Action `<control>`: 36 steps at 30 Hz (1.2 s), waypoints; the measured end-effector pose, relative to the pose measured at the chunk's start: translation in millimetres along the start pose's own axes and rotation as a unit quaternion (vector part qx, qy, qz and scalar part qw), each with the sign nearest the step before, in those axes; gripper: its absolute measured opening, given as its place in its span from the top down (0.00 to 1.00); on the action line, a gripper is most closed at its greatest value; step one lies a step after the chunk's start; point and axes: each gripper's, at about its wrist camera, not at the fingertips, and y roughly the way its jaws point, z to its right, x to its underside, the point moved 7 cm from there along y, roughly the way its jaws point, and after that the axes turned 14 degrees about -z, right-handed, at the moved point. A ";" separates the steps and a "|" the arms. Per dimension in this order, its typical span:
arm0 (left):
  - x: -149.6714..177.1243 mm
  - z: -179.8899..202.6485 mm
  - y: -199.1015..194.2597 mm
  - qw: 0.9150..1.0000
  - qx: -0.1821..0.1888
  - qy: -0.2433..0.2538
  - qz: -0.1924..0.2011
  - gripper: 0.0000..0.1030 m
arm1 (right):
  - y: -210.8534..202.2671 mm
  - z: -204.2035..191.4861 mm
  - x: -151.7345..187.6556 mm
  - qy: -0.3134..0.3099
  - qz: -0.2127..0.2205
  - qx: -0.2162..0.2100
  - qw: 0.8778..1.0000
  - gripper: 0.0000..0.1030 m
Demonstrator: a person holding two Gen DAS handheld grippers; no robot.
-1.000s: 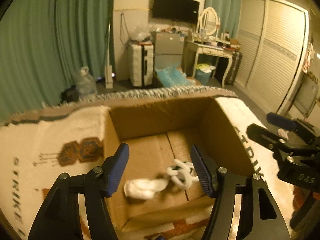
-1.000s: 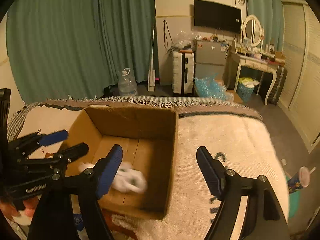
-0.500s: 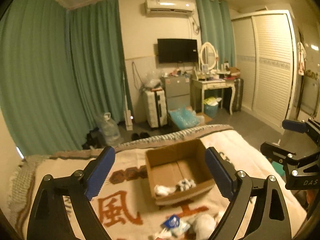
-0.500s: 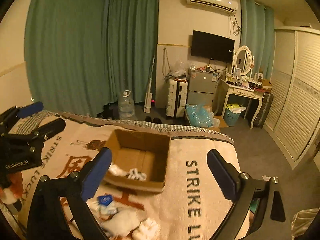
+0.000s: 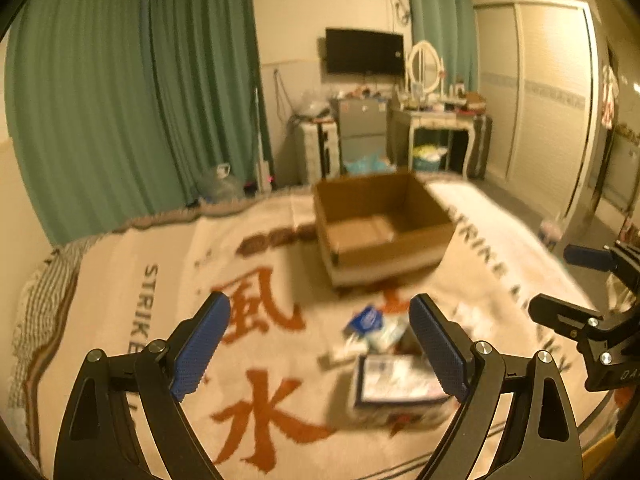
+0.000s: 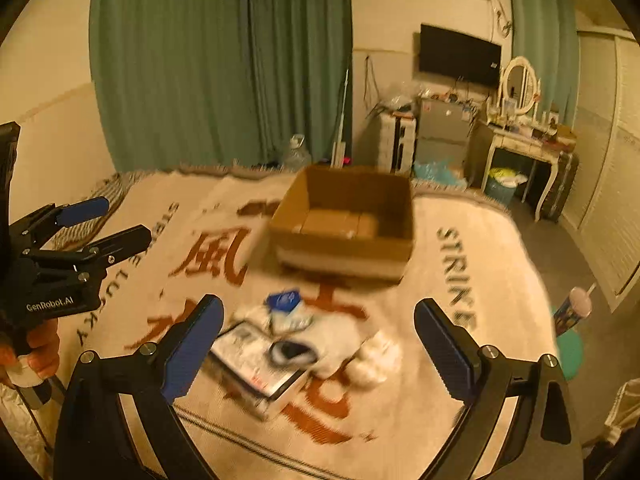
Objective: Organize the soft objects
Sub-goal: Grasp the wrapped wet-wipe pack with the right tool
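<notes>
A big blanket (image 5: 120,280) with red signs lies under both grippers, and a brown box (image 6: 344,220) sits on it, far ahead of them with its top open. Closer in, a small pile of soft things (image 6: 348,344) and a flat pack (image 6: 256,364) lies between the spread fingers of the right gripper (image 6: 318,344), low in its view, and the same pile sits just by the right finger of the left gripper (image 5: 318,344). Both grippers are wide apart, hold nothing, and hang above the pile without touching it.
</notes>
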 end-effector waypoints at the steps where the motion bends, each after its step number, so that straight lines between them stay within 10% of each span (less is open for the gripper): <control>1: 9.5 -0.8 7.2 1.000 -0.006 0.002 -0.008 0.11 | 10.6 -5.6 5.5 0.001 -0.012 -0.006 1.000 0.06; 12: 62.8 -19.5 86.4 0.999 -0.009 -0.017 -0.045 0.11 | 154.3 -31.0 70.1 -0.014 -0.214 -0.020 0.977 0.12; 21: 82.3 -39.1 126.5 0.996 -0.004 -0.038 -0.077 0.11 | 202.9 -40.8 84.9 0.025 -0.248 -0.071 0.966 0.12; 29: 87.2 -56.1 115.8 0.996 -0.012 -0.052 -0.076 0.11 | 191.2 -54.8 72.2 0.016 -0.220 -0.091 0.971 0.49; 36: 73.3 -59.8 79.1 0.996 -0.010 -0.071 -0.059 0.11 | 137.9 -61.7 50.4 -0.007 -0.159 -0.102 0.982 0.57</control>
